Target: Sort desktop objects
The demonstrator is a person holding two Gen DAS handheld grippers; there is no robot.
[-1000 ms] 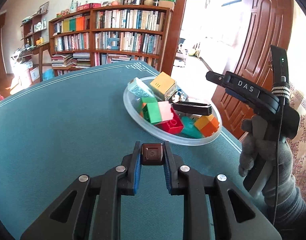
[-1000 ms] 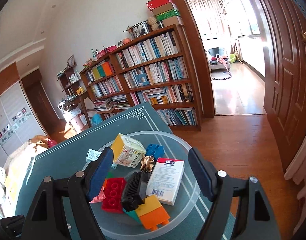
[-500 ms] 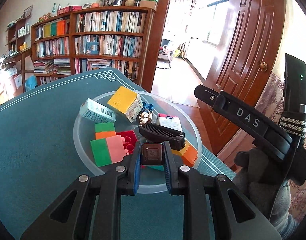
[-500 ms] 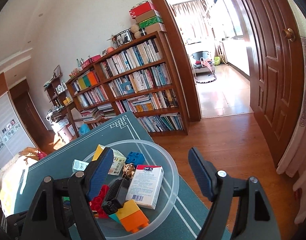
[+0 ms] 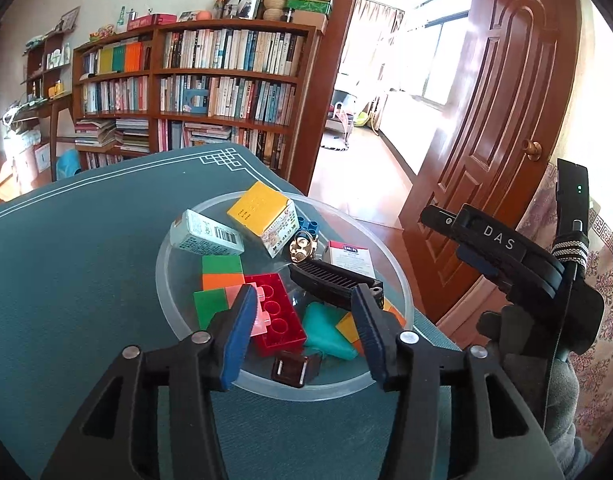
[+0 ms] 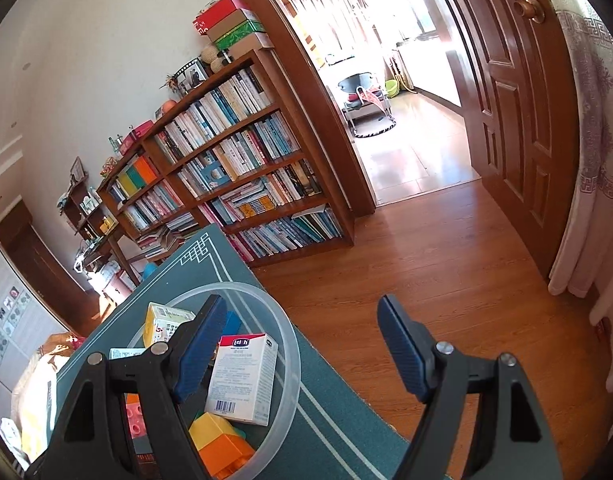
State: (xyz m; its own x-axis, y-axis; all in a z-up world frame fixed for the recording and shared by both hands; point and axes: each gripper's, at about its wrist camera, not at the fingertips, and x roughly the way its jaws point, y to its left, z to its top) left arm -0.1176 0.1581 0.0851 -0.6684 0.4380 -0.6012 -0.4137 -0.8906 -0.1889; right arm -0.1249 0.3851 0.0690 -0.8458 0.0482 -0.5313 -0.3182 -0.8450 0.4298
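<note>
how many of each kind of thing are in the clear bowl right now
small cardboard cartons: 3
coloured plastic building blocks: 6
black ribbed plastic clip: 1
gold metal trinket: 1
dark brown square piece: 1
total: 12, in the clear plastic bowl

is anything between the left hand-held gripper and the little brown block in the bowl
Nothing visible. The left hand-held gripper is open right above the brown block, which lies at the near rim of the clear bowl. The red brick sits just behind it, not in the way.
</note>
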